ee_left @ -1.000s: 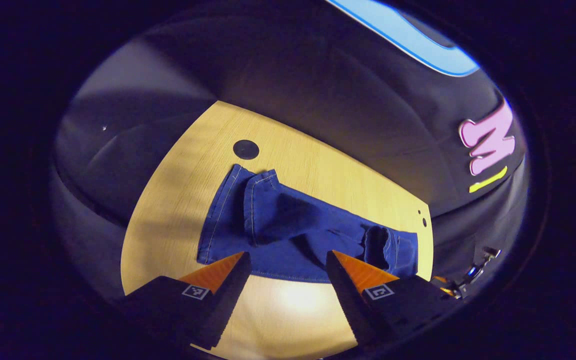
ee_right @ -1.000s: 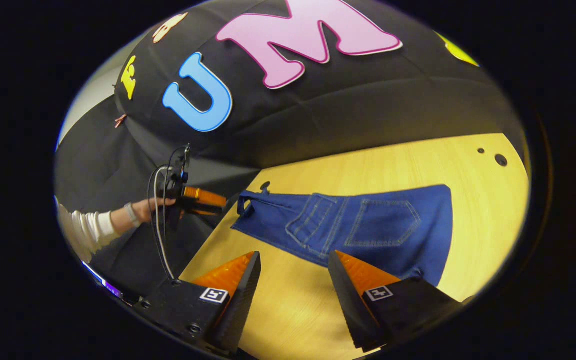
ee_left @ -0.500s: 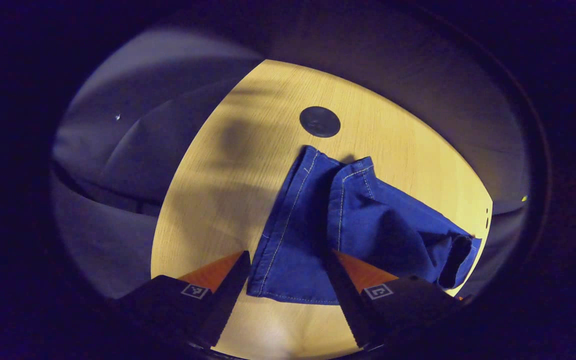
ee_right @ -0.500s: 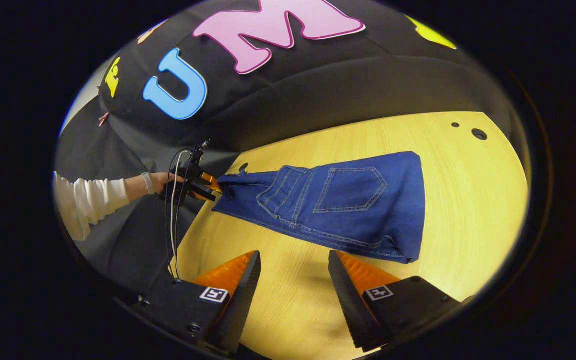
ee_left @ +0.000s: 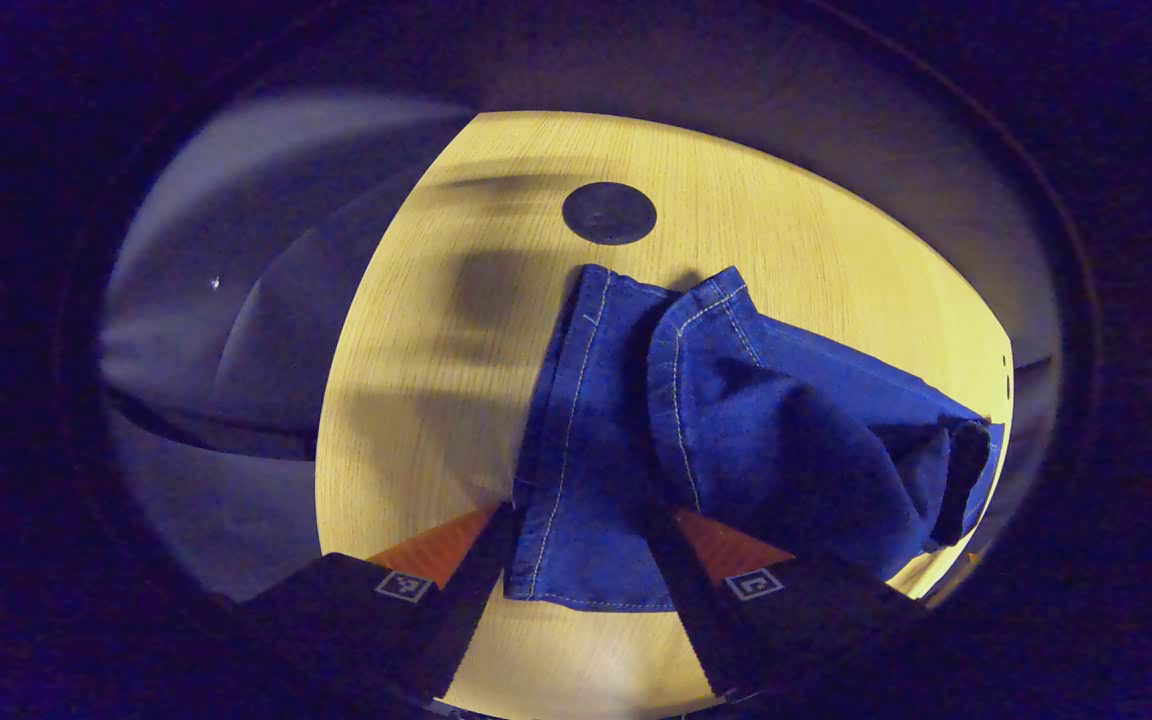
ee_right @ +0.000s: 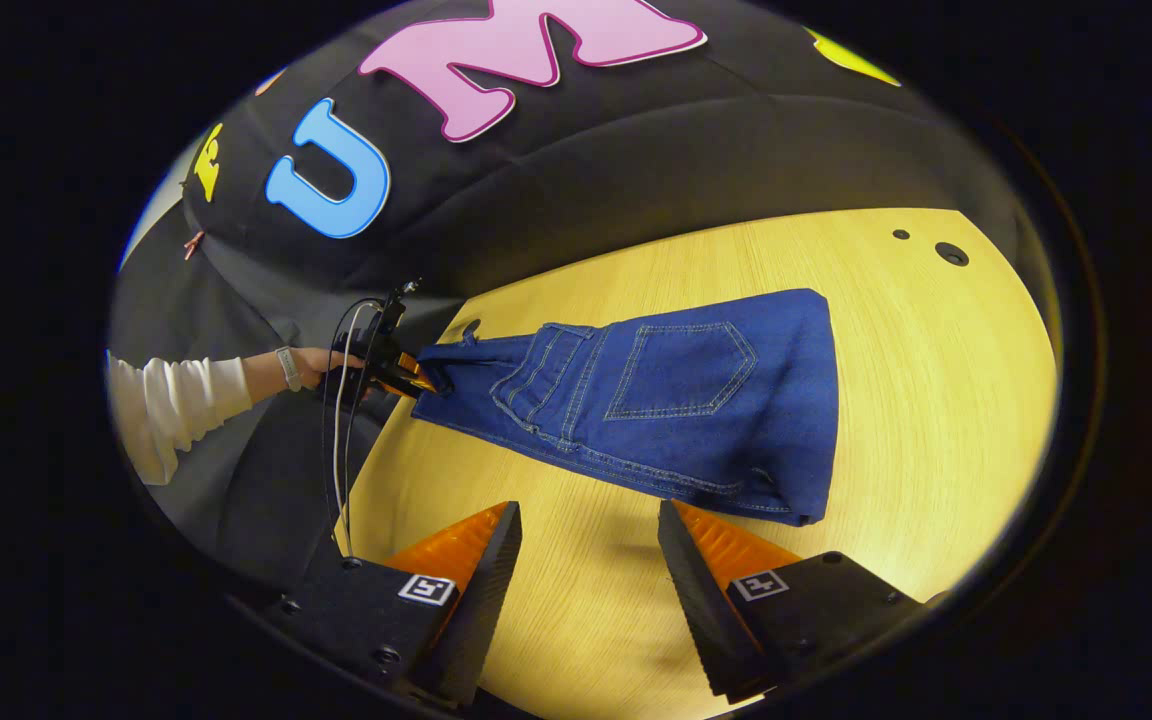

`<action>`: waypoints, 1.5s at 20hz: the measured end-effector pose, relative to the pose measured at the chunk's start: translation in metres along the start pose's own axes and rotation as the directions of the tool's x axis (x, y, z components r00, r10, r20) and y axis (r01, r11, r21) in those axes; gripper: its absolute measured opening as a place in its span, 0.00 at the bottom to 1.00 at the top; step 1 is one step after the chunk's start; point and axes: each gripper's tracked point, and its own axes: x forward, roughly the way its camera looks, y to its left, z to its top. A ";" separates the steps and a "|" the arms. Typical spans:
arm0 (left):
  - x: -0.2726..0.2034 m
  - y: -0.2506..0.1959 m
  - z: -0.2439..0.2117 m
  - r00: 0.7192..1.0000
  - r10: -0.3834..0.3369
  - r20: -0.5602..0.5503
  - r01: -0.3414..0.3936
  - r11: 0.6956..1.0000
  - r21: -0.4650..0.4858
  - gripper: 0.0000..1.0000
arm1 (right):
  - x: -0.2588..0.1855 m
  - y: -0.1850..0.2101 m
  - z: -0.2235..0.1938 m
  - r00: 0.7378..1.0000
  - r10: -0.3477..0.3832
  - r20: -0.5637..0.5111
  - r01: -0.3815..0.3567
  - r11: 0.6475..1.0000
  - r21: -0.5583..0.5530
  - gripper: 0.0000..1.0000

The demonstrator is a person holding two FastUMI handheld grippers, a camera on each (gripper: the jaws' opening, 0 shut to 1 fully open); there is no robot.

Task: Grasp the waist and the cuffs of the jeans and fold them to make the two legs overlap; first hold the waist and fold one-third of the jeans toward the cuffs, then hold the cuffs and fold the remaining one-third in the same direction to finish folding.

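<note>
The left gripper [ee_left: 581, 560] has closed in: the jeans' [ee_right: 676, 400] cuffs [ee_left: 576, 590] now lie between its open jaws. Right gripper [ee_right: 586, 560] open, short of the waist. Next: clamp both.

1. Jeans [ee_right: 676, 400]: blue denim cloth, matt, pale stitching.
2. Table [ee_right: 936, 400]: pale wood grain, smooth, slight sheen.
3. Disc [ee_left: 609, 213] at 12 o'clock of table: dark, matt.
4. Sleeve [ee_right: 171, 405]: white cloth.
</note>
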 end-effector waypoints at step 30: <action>-0.099 -0.470 -0.077 0.714 -0.700 0.012 0.655 0.674 0.341 0.06 | -0.089 -0.036 0.000 0.991 -0.050 0.122 0.044 0.998 0.054 0.84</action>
